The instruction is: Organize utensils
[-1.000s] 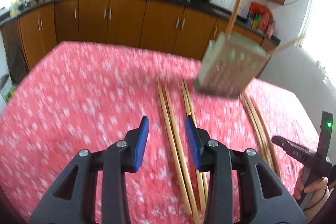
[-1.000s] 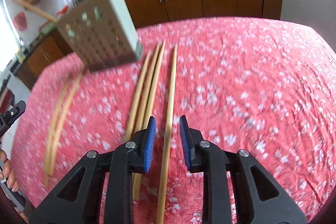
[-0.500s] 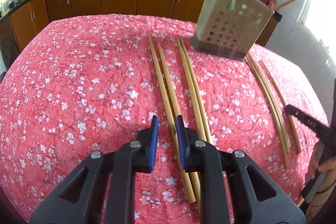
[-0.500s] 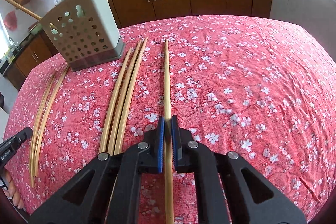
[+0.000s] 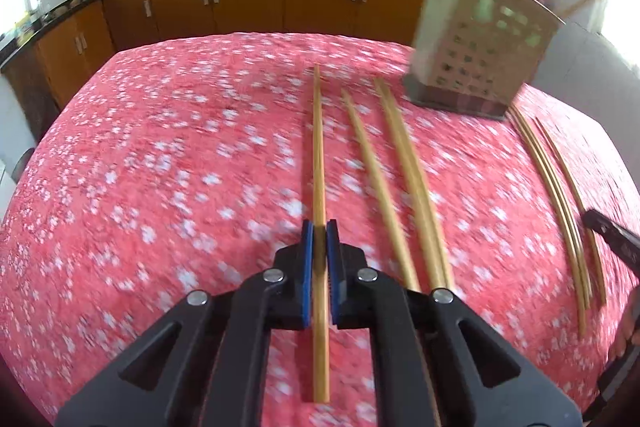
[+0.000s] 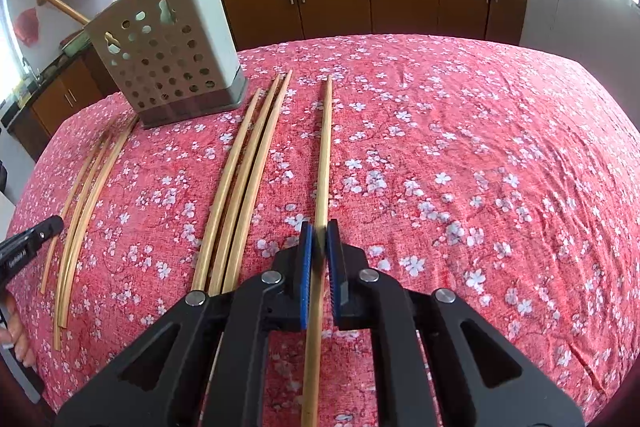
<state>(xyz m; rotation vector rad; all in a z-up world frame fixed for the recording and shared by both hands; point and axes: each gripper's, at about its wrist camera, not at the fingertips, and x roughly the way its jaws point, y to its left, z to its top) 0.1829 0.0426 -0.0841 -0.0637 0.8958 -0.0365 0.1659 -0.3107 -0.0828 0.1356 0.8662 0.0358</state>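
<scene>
Chopsticks spread lengthwise across the red cloth [image 6: 480, 155], running toward twelve o'clock, so each can be taken along its axis. One chopstick [image 5: 318, 163] clamped between the blue pads of the left gripper [image 5: 319, 243], gripped low on its shaft, far tip pointing at twelve; probably lifted clear of the cloth, though hard to confirm through the blur. Another chopstick [image 6: 323, 155] pinched the same way in the right gripper [image 6: 319, 243], jaws narrow on the wood, shaft seemingly resting on the cloth. Loose trio [image 6: 244, 183] just left of it, at eleven o'clock in the right view; thinner bunch [image 6: 84, 195] farther out at nine. Holder [image 6: 168, 55] upright at ten to eleven o'clock, perforated wall facing forward, two sticks already inside and leaning out: likely the destination.

Left view smeared by motion, holder holes and cloth pattern soft. Near ends of the trio hidden under the right gripper's body. Holder interior not visible
</scene>
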